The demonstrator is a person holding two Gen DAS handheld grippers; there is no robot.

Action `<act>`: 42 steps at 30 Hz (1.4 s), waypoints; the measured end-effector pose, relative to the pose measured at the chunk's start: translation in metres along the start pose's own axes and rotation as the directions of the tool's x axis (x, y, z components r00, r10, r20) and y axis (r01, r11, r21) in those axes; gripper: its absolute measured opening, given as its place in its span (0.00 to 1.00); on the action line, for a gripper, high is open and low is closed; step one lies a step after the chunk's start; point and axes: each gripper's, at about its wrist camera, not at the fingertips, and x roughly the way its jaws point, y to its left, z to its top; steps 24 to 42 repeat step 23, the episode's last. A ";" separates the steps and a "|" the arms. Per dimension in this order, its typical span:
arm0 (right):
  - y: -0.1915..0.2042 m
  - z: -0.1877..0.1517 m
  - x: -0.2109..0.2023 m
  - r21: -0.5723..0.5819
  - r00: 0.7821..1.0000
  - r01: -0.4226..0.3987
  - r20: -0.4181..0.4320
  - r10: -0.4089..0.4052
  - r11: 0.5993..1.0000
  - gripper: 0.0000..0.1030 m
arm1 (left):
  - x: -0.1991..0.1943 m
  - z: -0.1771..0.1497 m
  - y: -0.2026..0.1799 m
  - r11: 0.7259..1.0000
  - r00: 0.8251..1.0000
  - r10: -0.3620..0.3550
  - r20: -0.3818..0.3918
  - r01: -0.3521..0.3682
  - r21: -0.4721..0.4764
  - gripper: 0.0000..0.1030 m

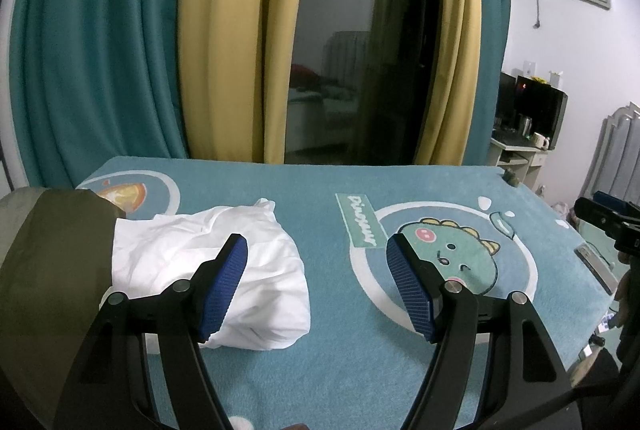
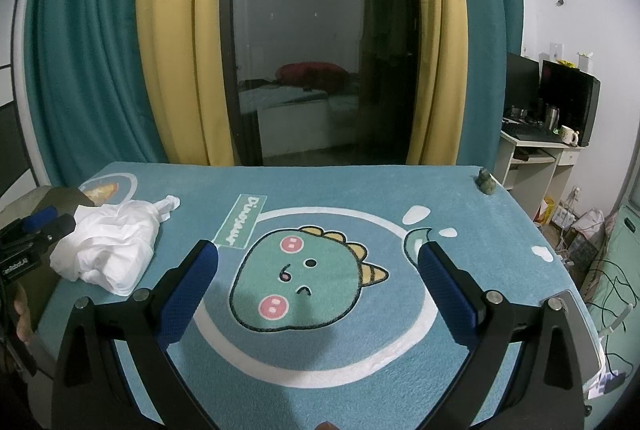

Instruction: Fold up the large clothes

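both jaws gape empty over the mat (image 2: pixel 360 189), white garment (image 1: pixel 224 270) crumpled near its left edge.

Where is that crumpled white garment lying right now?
The white garment lies bunched on the left part of the dinosaur mat, beside an olive-green cloth and left of the dinosaur face; the right wrist view shows it at far left.

One white garment (image 1: pixel 224 270); one olive garment (image 1: pixel 52 270); two tongs (image 1: pixel 316 286)
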 end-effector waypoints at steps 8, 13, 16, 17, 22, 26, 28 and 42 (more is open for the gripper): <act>-0.001 0.000 0.001 -0.001 1.000 -0.003 -0.001 0.003 1.000 0.96 | 0.001 -0.001 -0.002 1.000 1.000 0.001 -0.005 -0.001 0.000 0.73; -0.001 -0.001 0.000 -0.003 1.000 -0.003 -0.004 0.003 1.000 0.96 | 0.001 -0.001 -0.002 1.000 1.000 -0.003 -0.006 0.003 0.000 0.73; 0.000 0.000 0.002 -0.001 1.000 -0.003 -0.003 0.003 1.000 0.96 | 0.003 -0.002 -0.001 1.000 1.000 -0.003 -0.013 0.003 -0.003 0.73; -0.001 0.000 0.002 -0.002 1.000 -0.003 -0.004 0.003 1.000 0.96 | 0.003 -0.003 -0.002 1.000 1.000 -0.003 -0.014 0.003 -0.003 0.73; 0.000 0.001 0.002 -0.002 1.000 -0.004 -0.003 0.004 1.000 0.96 | 0.006 -0.003 0.000 1.000 1.000 -0.011 -0.008 0.011 -0.008 0.73; 0.000 0.000 0.003 -0.002 1.000 -0.005 -0.004 0.005 1.000 0.96 | 0.007 -0.004 0.000 1.000 0.999 -0.025 -0.021 0.025 -0.015 0.73; 0.000 0.000 0.003 -0.002 1.000 -0.005 -0.004 0.005 1.000 0.96 | 0.007 -0.004 0.000 1.000 0.999 -0.025 -0.021 0.025 -0.015 0.73; 0.000 0.000 0.003 -0.002 1.000 -0.005 -0.004 0.005 1.000 0.96 | 0.007 -0.004 0.000 1.000 0.999 -0.025 -0.021 0.025 -0.015 0.73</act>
